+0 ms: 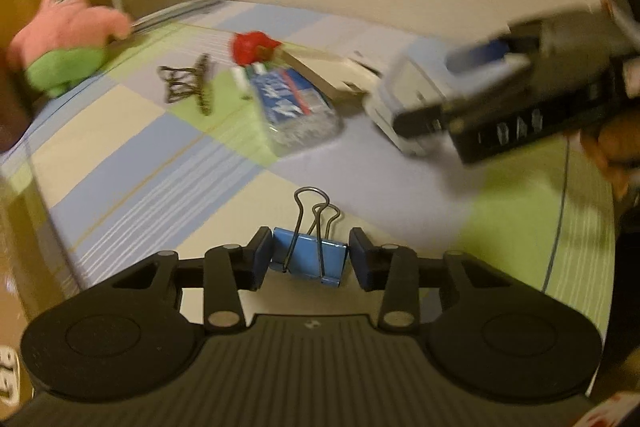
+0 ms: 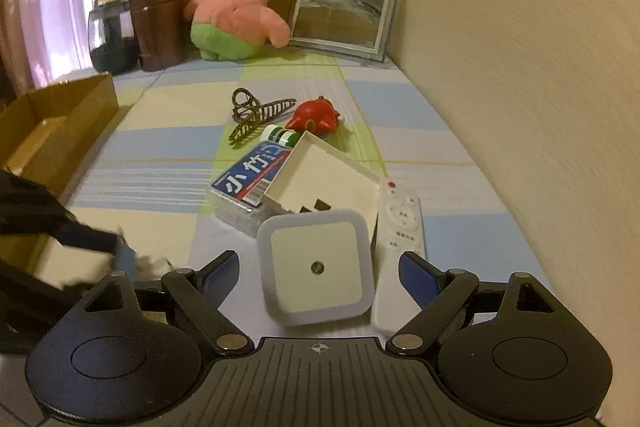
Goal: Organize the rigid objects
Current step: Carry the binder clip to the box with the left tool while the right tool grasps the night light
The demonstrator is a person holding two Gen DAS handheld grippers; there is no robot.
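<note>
A blue binder clip point(image 1: 308, 261) with wire handles lies on the checked cloth point(image 1: 132, 163), tilted. My left gripper point(image 1: 312, 251) is shut on it, one pad at each end. In the right wrist view, a square white night light point(image 2: 320, 291) sits between the fingers of my right gripper point(image 2: 318, 261), which is open with a gap on both sides. The left wrist view shows that same gripper point(image 1: 448, 87) blurred around the night light point(image 1: 404, 87). My left gripper point(image 2: 120, 251) is a dark blur at the lower left of the right wrist view.
Beyond the night light lie a white remote point(image 2: 400, 223), an open cream box point(image 2: 324, 179), a blue-labelled clear box point(image 2: 248, 183), a white-green tube point(image 2: 280, 135), a red toy point(image 2: 314, 117) and a dark hair claw point(image 2: 252, 117). A cardboard box point(image 2: 60, 123) stands left, a plush point(image 2: 236, 15) and picture frame point(image 2: 340, 15) behind, the wall right.
</note>
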